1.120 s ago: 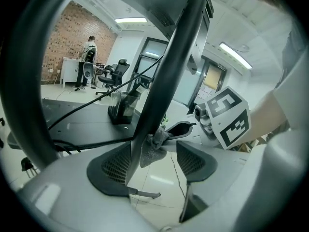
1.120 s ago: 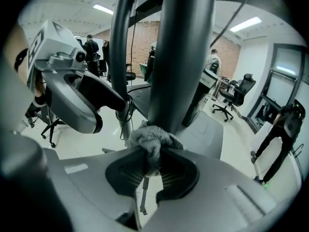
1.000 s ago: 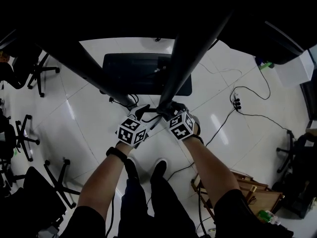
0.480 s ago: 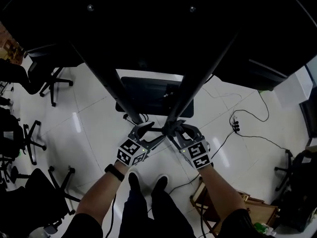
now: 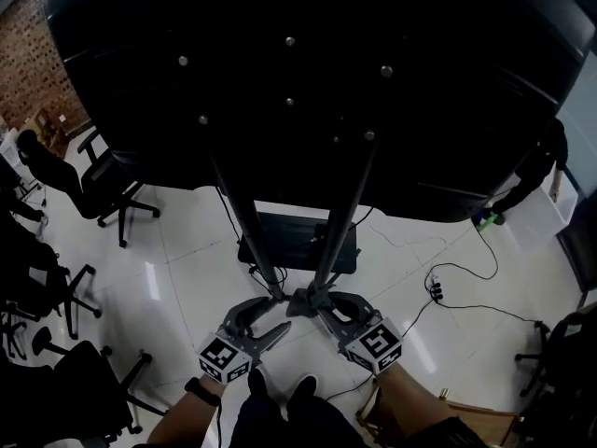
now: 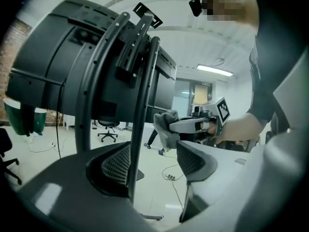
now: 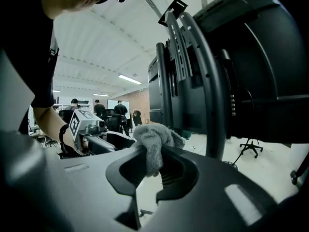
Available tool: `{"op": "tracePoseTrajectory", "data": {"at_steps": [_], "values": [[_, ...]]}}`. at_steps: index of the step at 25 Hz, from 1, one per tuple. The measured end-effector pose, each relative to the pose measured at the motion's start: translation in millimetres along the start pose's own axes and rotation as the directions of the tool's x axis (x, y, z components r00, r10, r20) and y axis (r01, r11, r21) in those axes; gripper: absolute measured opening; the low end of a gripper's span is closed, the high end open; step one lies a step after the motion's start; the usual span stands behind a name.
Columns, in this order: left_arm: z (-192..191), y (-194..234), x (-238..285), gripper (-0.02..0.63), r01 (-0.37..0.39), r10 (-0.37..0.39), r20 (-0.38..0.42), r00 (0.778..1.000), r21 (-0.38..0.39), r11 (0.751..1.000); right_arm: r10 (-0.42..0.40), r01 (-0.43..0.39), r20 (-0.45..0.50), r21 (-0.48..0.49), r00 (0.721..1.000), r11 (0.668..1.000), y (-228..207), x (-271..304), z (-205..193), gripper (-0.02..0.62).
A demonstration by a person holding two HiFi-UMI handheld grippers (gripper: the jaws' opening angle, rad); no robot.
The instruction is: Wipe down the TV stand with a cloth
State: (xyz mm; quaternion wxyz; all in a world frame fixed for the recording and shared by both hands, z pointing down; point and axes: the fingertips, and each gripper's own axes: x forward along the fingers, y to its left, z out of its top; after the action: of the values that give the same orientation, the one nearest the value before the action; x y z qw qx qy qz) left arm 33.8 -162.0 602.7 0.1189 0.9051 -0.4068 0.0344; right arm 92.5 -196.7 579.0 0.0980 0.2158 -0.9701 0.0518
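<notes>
Pinching grey cloth (image 7: 153, 140): right tongs (image 7: 155, 164) clenched on it. Cloth sits low on TV stand (image 5: 298, 241), just beside foot of right pole (image 5: 343, 215). Left tongs (image 6: 154, 161) released, jaws wide apart; left pole (image 6: 143, 105) stands in gap, close to one pad, contact unclear. Black TV (image 5: 280, 82) overhead, white floor (image 5: 187, 250) below.

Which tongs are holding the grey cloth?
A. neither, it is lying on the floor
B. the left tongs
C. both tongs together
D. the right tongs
D: the right tongs are shut on the grey cloth, while the left tongs stand apart with no cloth in them.
</notes>
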Motion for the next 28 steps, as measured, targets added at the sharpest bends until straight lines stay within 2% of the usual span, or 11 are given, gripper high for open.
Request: {"op": "tracePoseTrajectory", "data": {"at_steps": [5,11,18,28], "values": [[51.4,-18.8,-40.4,0.321,-0.022,0.021,0.072,0.997,0.007,1.000,0.038,-0.036,0.069,-0.025,0.997,0.999,42.4,-28.3,52.4,0.037],[98.2,-51.2,-78.2,0.319,-0.006,-0.003,0.153,0.988,0.056,0.998,0.026,-0.018,0.155,-0.048,0.988,0.999,80.5,-61.9,98.7,0.034],[109.7,-87.4,-119.8,0.318,0.057,-0.073,0.180,0.981,0.094,0.994,0.013,-0.001,0.182,-0.066,0.983,0.998,138.6,-78.2,121.5,0.034],[108.9,-116.5,-187.1,0.317,0.118,-0.133,0.195,0.972,0.082,0.990,-0.044,0.052,0.208,-0.036,0.977,0.998,207.2,-93.2,125.5,0.034]]}}
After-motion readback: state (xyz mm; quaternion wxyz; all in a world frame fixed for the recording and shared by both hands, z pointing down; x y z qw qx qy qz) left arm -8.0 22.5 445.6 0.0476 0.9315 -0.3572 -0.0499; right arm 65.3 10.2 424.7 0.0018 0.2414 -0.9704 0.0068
